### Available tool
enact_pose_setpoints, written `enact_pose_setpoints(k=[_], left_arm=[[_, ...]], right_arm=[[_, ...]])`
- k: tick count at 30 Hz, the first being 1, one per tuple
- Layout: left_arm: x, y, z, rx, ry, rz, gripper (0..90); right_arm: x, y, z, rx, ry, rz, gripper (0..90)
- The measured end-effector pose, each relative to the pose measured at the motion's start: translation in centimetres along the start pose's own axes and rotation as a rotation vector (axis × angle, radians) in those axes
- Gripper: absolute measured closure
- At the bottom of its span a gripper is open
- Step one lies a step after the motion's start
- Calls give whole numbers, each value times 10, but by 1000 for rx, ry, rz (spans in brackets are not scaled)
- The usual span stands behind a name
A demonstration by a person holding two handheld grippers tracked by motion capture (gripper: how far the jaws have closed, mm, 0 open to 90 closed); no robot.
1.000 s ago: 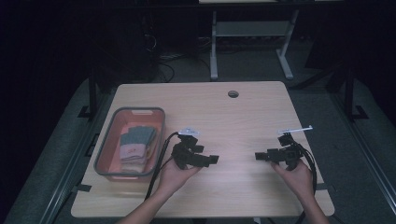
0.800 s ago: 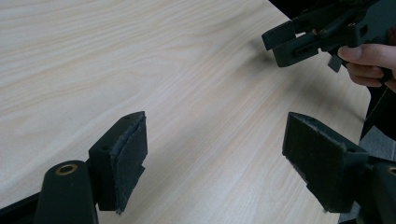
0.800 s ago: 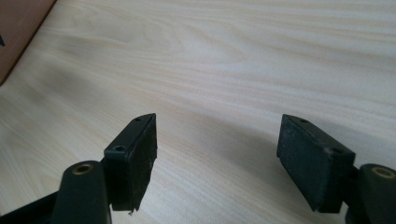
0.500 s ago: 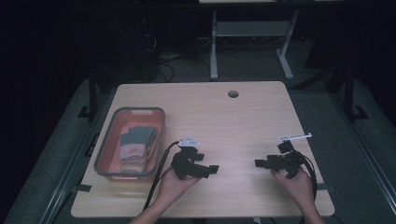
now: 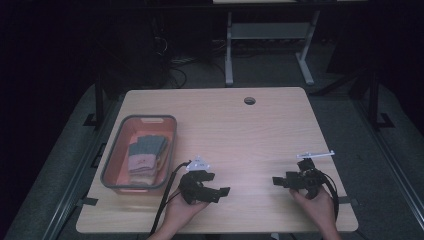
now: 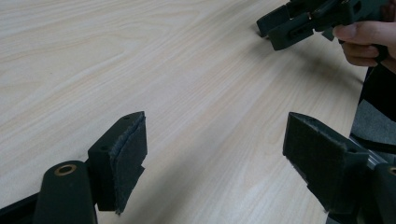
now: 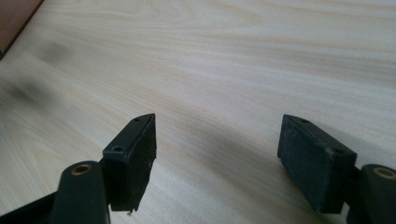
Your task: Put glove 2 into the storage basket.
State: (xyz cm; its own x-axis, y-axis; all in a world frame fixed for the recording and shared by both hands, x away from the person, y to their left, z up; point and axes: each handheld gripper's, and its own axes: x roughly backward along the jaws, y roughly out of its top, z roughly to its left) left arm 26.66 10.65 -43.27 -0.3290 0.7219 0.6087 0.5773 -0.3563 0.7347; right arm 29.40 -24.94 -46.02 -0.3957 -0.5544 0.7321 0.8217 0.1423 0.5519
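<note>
My left gripper (image 5: 223, 190) rests low over the front of the wooden table (image 5: 225, 125), held in a hand, and is open with nothing between its jaws (image 6: 215, 154). Its own view shows the right gripper (image 6: 299, 21) farther off at the upper right, with fingers around it. My right gripper (image 5: 278, 181) sits near the front right of the table, also open and empty (image 7: 217, 149). Both point toward each other across bare wood. A red-orange bin (image 5: 116, 165) with folded cloths (image 5: 145, 152) stands at the left of the table.
A round cable hole (image 5: 249, 100) lies near the table's far edge. A black cable (image 5: 165, 205) trails from the left gripper over the front edge. A white desk frame (image 5: 265, 35) stands on the dark floor beyond. The bin's corner (image 7: 14, 18) shows in the right gripper view.
Both hands have drawn back toward the table's front edge, and the grippers now sit lower and closer to me. The bin has not moved.
</note>
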Motion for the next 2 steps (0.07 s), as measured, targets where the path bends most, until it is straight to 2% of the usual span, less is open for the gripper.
enact_pose_setpoints(k=[2], left_arm=[[1, -3, -2, -4, -3, -8, 218]], right_arm=[[1, -2, 1, 7, 0, -1, 274]])
